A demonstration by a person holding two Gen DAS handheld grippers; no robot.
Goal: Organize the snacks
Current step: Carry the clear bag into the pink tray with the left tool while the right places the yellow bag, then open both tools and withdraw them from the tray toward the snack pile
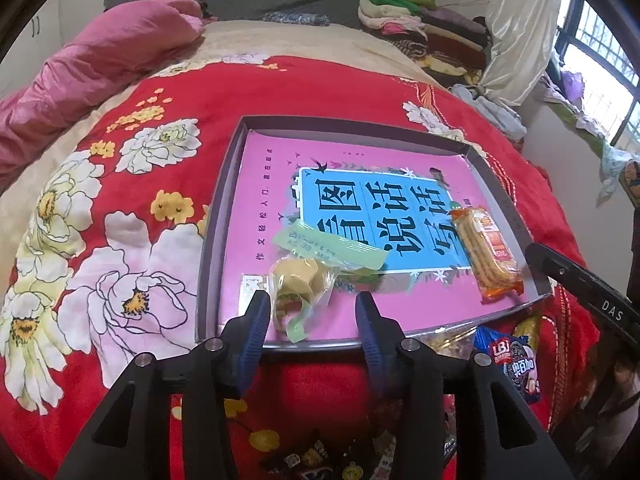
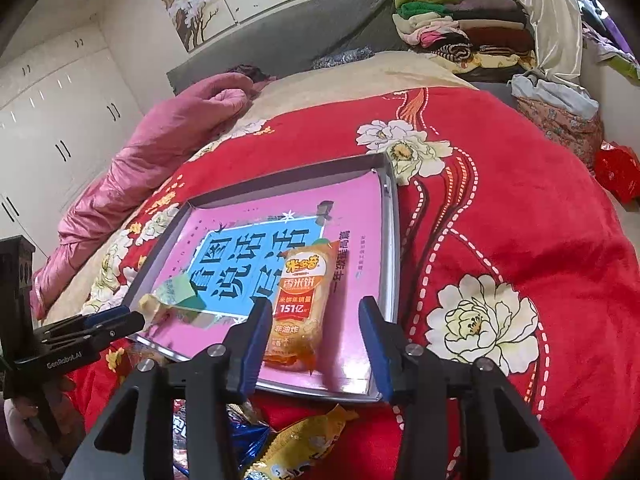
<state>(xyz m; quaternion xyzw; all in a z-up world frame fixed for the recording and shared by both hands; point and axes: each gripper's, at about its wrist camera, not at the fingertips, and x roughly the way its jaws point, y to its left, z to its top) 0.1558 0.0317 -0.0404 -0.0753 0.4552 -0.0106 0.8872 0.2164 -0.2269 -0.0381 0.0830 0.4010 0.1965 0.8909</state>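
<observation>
A shallow grey box (image 1: 224, 184) (image 2: 394, 240) lined with a pink and blue book cover lies on the red flowered blanket. In it lie a clear pack of yellow pastry with a green label (image 1: 304, 280) (image 2: 168, 300) and an orange rice cracker pack (image 1: 488, 252) (image 2: 300, 304). My left gripper (image 1: 312, 312) is open and empty, just in front of the pastry pack at the box's near edge. My right gripper (image 2: 316, 320) is open and empty, its fingers to either side of the cracker pack's near end. Each gripper shows in the other's view, the right one (image 1: 580, 280) and the left one (image 2: 96, 324).
More snacks lie on the blanket in front of the box: a blue cookie pack (image 1: 512, 360), a yellow pack (image 2: 296, 444) and small wrapped sweets (image 1: 320, 460). A pink quilt (image 1: 100, 64) lies at the left. Folded clothes (image 1: 420, 24) are stacked at the bed's far corner.
</observation>
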